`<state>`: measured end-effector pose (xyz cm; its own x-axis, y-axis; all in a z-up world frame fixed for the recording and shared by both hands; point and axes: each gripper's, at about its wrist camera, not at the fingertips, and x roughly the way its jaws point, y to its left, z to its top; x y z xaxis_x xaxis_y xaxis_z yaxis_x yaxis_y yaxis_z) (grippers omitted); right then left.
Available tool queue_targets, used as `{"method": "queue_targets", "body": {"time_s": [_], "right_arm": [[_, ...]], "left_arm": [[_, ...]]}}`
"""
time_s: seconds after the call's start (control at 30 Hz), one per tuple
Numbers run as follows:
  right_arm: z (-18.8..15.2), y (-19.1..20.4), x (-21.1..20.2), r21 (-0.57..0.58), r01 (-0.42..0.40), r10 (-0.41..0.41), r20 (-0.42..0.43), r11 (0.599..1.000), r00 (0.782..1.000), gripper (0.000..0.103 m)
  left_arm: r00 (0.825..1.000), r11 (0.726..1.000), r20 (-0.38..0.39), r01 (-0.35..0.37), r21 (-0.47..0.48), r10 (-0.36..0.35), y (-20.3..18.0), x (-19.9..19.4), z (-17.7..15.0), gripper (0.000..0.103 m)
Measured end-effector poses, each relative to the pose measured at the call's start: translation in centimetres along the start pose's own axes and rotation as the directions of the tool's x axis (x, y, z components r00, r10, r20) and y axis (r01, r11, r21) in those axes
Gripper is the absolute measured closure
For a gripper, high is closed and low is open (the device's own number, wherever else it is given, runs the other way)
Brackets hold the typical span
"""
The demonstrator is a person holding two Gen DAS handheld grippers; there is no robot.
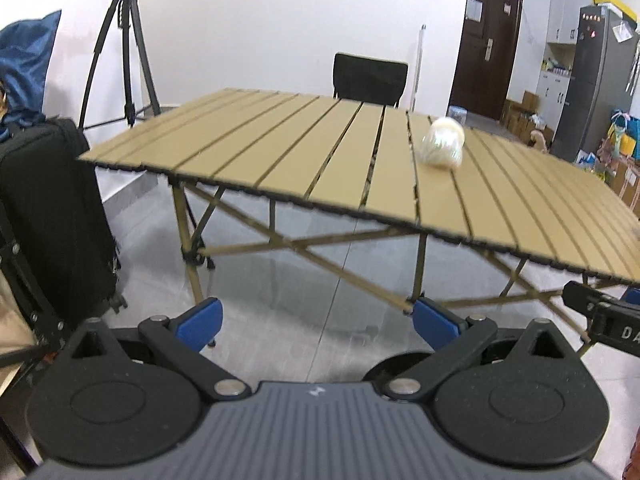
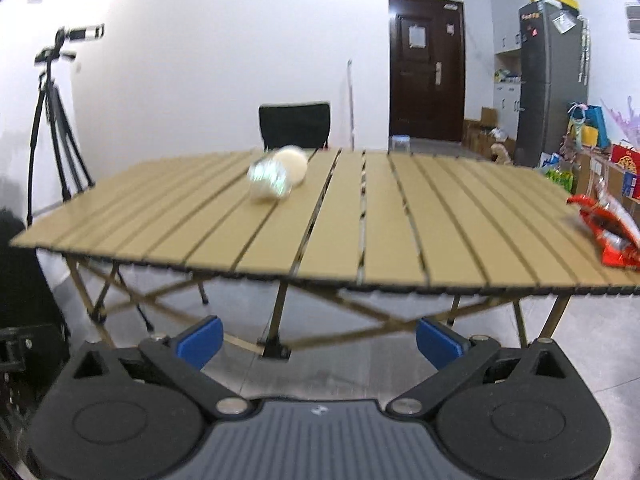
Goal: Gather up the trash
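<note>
A crumpled whitish plastic cup or wrapper [image 1: 442,145] lies on its side on the tan slatted folding table [image 1: 280,152]; it also shows in the right wrist view [image 2: 278,178] on the table [image 2: 400,220]. A red snack wrapper [image 2: 610,232] lies at the table's right edge. My left gripper [image 1: 318,324] is open and empty, held in front of and below the table edge. My right gripper [image 2: 320,340] is open and empty, also below the near edge. Part of the right gripper [image 1: 608,316] shows at the left view's right side.
A black chair [image 1: 370,78] stands behind the table. A tripod [image 1: 124,48] and a black suitcase [image 1: 52,216] stand at the left. A brown door [image 2: 426,68], a grey fridge [image 2: 550,80] and cluttered bags and boxes [image 2: 592,152] are at the back right.
</note>
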<state>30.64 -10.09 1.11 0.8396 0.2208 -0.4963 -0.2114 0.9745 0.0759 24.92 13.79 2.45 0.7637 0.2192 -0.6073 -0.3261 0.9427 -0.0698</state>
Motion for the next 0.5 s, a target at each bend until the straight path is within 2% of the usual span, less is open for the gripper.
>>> {"method": "queue_targets", "body": {"time_s": [0.3,0.5], "right_arm": [[3.6,-3.1,0.9,0.063,0.007,-0.012,0.076,0.998,0.997,0.0],[5.2,-4.5,3.4,0.087,0.0,-0.008,0.086,0.996,0.996,0.0]], "left_arm": [[0.997,1.0,0.071,0.015,0.003,-0.016,-3.2,1.0,4.4,0.0],[0.996,1.0,0.083,0.014,0.002,-0.014,-4.6,2.8,6.6,0.0]]}}
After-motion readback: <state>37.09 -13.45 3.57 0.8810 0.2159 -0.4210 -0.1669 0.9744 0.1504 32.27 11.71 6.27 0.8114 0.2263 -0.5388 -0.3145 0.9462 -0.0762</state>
